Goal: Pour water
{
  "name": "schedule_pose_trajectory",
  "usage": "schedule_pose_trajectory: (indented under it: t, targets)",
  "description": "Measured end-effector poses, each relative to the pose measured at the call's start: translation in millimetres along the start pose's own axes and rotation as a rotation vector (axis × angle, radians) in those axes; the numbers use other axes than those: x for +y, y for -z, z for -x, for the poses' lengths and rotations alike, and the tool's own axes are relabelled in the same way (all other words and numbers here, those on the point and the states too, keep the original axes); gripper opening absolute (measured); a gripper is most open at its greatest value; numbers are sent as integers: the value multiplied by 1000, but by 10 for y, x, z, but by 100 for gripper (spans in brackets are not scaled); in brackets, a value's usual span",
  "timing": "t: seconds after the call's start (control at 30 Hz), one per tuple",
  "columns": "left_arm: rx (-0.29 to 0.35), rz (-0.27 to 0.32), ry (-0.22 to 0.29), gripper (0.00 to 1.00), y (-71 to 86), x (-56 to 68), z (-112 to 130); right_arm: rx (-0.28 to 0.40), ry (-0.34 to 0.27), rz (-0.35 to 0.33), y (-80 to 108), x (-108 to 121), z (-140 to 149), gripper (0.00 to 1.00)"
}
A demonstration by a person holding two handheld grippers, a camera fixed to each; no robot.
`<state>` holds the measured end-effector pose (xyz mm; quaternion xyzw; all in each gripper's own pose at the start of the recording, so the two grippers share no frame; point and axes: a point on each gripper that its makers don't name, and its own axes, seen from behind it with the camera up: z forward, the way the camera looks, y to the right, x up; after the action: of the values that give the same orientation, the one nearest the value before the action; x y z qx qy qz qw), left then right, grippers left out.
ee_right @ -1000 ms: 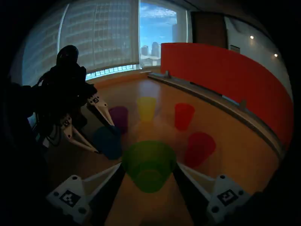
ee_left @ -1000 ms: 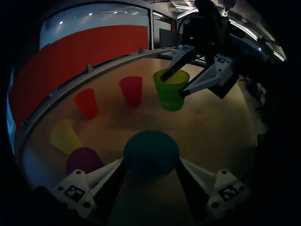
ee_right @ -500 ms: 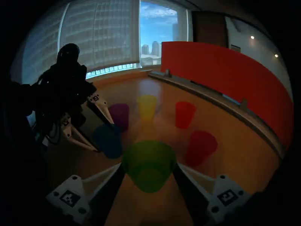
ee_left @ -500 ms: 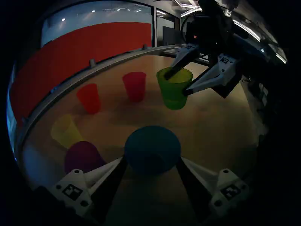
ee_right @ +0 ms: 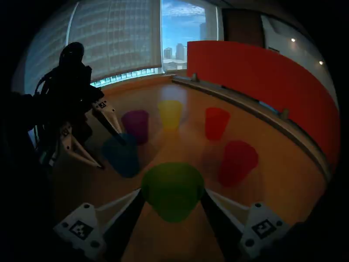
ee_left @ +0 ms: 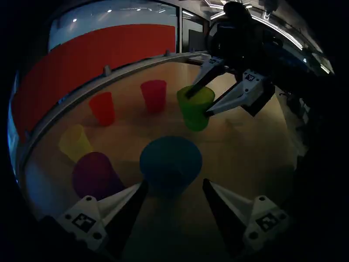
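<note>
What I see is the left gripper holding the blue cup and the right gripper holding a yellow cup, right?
Not quite. The right gripper holds a green cup, not a yellow one, as the right gripper view shows. The left gripper does hold the blue cup.

— How are your grippers sitting?
— I hold the left gripper point(ee_left: 174, 181) low, its fingers closed against the blue cup point(ee_left: 170, 159).
— And the right?
— My right gripper point(ee_right: 172, 191) clamps the green cup point(ee_right: 172, 185), both fingers pressing its sides, reaching forward and angled down.
</note>
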<state>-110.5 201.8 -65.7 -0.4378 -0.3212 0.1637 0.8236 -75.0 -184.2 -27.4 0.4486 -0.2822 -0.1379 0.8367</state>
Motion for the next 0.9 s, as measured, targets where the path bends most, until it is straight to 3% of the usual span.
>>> schedule_pose_trajectory:
  t: [0.27, 0.77, 0.9]
  targets:
    - [-5, -2, 9, 93, 54, 21, 35, -32, 16, 5, -72, -15, 124, 90]
    - [-5, -4, 18, 93, 97, 55, 55, -30, -19, 14, -19, -5, 203, 91]
    - [-12, -7, 21, 93, 108, 66, 91, -34, -38, 19, 8, -15, 237, 98]
